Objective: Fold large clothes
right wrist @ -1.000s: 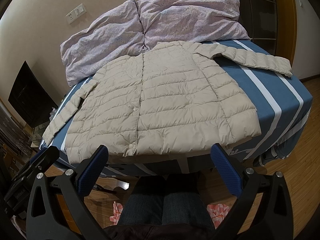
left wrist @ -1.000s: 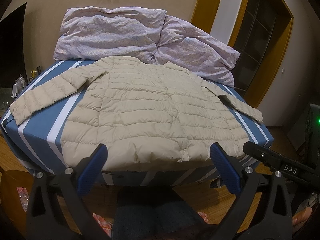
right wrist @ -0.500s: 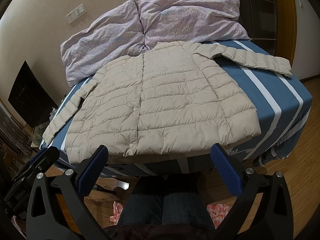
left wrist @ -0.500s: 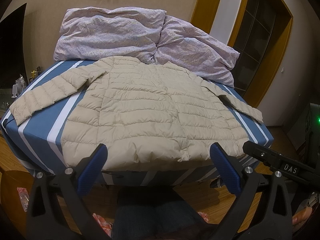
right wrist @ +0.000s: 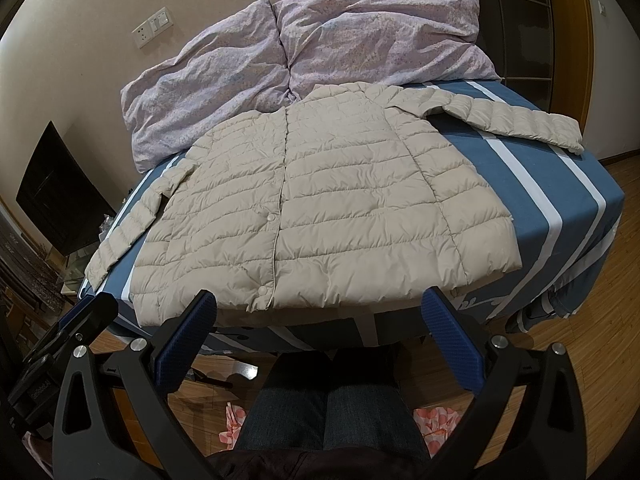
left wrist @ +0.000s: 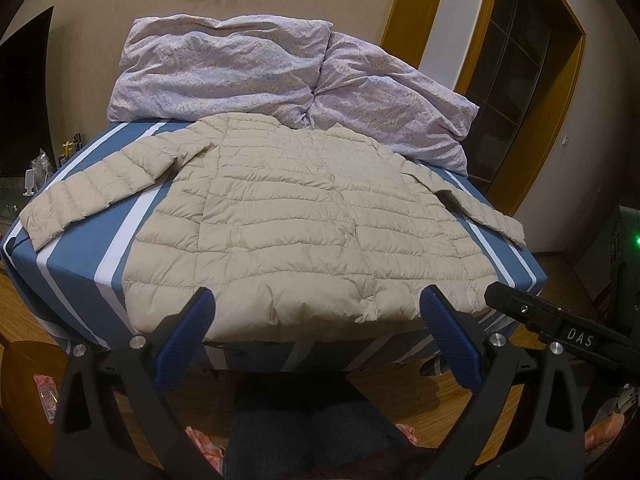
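Note:
A beige quilted puffer jacket [left wrist: 296, 224] [right wrist: 332, 208] lies flat and front up on the blue-and-white striped bed [left wrist: 76, 264] [right wrist: 560, 200], snaps closed, both sleeves spread out to the sides. Its hem reaches the near edge of the bed. My left gripper [left wrist: 316, 320] hangs open in front of the hem, nothing between its blue pads. The right gripper [right wrist: 318, 320] is open too, short of the hem and empty. Part of the right gripper's body [left wrist: 560, 328] shows at the right of the left wrist view.
Two lilac pillows [left wrist: 224, 68] [right wrist: 360, 36] lean against the wall behind the jacket. A person's knees in jeans [right wrist: 332, 412] are below the grippers, over a wooden floor [right wrist: 580, 352]. A dark screen [right wrist: 60, 204] stands left of the bed, a wood-framed door [left wrist: 520, 92] to the right.

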`<state>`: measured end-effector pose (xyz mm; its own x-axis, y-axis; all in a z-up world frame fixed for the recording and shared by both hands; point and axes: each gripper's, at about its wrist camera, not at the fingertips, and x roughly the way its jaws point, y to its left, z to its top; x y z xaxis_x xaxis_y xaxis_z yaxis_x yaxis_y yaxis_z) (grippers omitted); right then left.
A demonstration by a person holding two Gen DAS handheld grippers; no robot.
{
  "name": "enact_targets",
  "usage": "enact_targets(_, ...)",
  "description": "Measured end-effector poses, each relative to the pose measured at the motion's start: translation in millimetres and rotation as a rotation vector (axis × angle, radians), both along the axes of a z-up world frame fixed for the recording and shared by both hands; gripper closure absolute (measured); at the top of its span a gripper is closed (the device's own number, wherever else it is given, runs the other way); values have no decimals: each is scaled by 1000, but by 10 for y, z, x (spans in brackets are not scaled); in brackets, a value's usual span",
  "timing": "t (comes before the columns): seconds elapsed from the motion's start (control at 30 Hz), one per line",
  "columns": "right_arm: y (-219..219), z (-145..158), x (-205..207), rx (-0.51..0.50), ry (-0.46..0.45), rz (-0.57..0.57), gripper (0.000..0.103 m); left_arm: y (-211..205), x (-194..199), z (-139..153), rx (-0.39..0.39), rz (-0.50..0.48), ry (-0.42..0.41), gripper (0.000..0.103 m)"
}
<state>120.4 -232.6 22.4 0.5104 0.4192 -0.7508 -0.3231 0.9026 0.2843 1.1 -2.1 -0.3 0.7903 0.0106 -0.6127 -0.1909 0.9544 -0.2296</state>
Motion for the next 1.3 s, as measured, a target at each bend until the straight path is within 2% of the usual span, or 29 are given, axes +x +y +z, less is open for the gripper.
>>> enact_targets(0.4, 35, 23, 1, -2, -2, -2, 1, -1, -1, 0, 1, 0, -2, 2)
enact_targets(0.6, -1, -21, 164, -6, 13, -9, 1, -29, 78, -65, -3, 2, 11, 2)
enact_targets(0.8, -15, -55, 437, -21, -62, -67, 1, 18, 378, -91, 7, 14, 58, 2)
enact_targets(0.9, -94, -115, 674, -37, -99, -109, 1, 144, 591, -156, 27, 36, 84, 2)
enact_targets(1.03, -320, -207, 1136, -60, -79, -190, 1, 285, 891, -254, 57, 51, 108, 2)
enact_targets(1.13, -570, -297, 1527, -52, -40, -276, 1, 410, 1184, -329, 74, 52, 131, 2)
enact_targets(1.3, -1189, -505, 2255, -28, 76, -465, 1, 599, 1686, -465, 110, 58, 179, 2)
